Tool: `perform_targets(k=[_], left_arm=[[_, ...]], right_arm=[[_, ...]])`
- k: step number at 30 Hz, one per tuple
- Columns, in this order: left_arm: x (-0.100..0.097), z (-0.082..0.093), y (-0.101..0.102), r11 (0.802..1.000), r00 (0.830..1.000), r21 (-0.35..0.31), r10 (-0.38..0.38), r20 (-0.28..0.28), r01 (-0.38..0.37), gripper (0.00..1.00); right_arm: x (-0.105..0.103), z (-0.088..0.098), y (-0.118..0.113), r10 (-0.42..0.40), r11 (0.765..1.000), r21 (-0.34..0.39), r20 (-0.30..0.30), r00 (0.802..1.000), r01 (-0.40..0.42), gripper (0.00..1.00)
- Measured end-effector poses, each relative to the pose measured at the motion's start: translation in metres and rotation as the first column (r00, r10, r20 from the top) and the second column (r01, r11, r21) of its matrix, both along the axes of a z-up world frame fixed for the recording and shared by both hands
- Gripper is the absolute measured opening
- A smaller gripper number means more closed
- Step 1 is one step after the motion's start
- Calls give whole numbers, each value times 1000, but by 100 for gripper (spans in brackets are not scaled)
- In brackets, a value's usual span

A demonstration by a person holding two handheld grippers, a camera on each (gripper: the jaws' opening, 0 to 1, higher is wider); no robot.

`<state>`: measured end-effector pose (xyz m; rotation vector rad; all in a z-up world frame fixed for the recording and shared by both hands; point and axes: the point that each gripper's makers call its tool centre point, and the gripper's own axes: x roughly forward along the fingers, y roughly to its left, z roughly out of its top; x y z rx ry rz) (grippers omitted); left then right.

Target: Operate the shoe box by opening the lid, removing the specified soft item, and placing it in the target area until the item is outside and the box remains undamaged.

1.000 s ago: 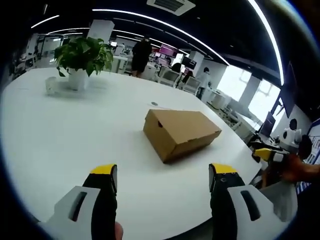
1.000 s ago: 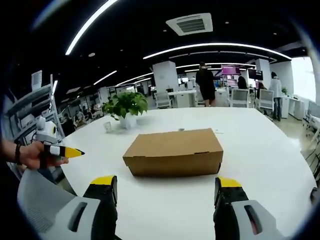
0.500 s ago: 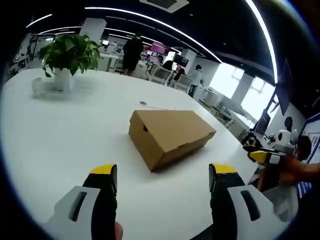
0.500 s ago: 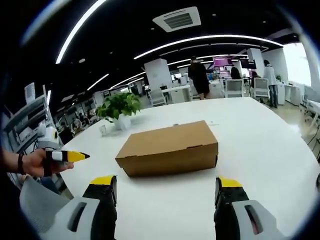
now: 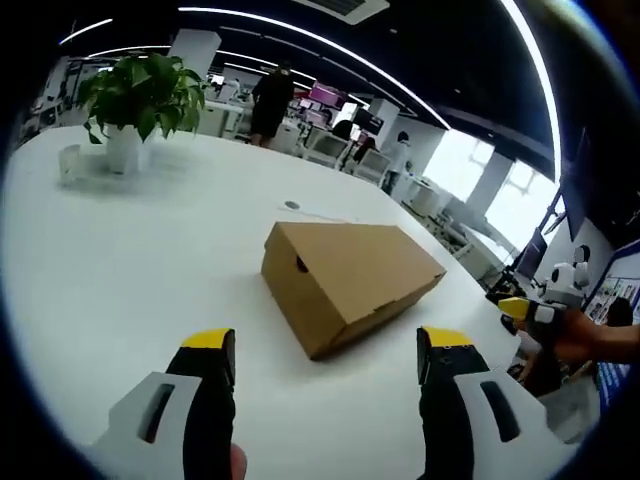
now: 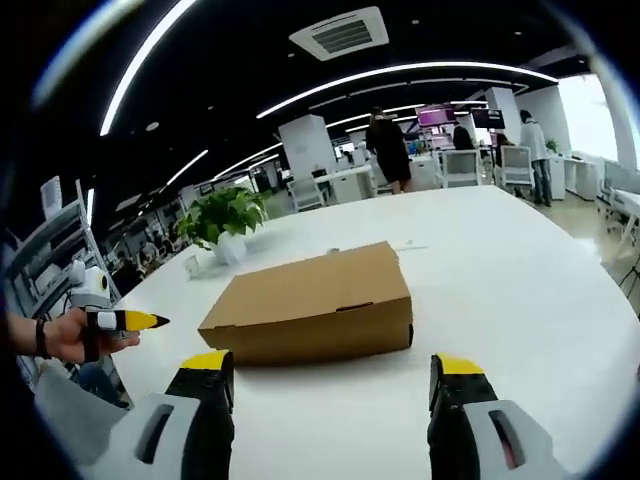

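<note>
A closed brown cardboard shoe box (image 5: 350, 280) (image 6: 312, 310) lies on a white table (image 5: 120, 260) (image 6: 520, 280). My left gripper (image 5: 325, 355) is open, its yellow-tipped jaws just short of the box's near corner. My right gripper (image 6: 335, 375) is open too, jaws standing wide in front of the box's long side. In the right gripper view the left gripper (image 6: 125, 320) comes in at the left edge, held in a hand. The right gripper (image 5: 520, 308) appears at the right edge of the left gripper view. The box's contents are hidden.
A potted green plant (image 5: 135, 100) (image 6: 225, 220) and a small clear cup (image 5: 68, 165) stand on the far part of the table. A small round disc (image 5: 291, 205) lies behind the box. People (image 6: 385, 150), desks and chairs fill the office beyond the table.
Both cameras have come a little closer to the box, which looks larger. In the right gripper view it has slid left. Both grippers stay open.
</note>
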<state>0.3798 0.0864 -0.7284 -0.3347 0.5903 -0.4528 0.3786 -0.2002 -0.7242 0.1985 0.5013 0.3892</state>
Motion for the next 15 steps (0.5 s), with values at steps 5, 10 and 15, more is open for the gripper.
perform_targets(k=[5,10,15], left_arm=[[9,-3,-7,1000,1000,-12,0,1,0,76],[20,-8,-18,1000,1000,-26,-8,2,8,76],[35,-11,-25,1000,1000,-23,-17,8,17,75]], right_arm=[[19,-1,-6,-1,1000,8,-3,1000,1,79],[38,-8,-8,12,1000,6,-14,1000,-12,79],[53,-17,-7,18,999,28,-42,999,-17,79]])
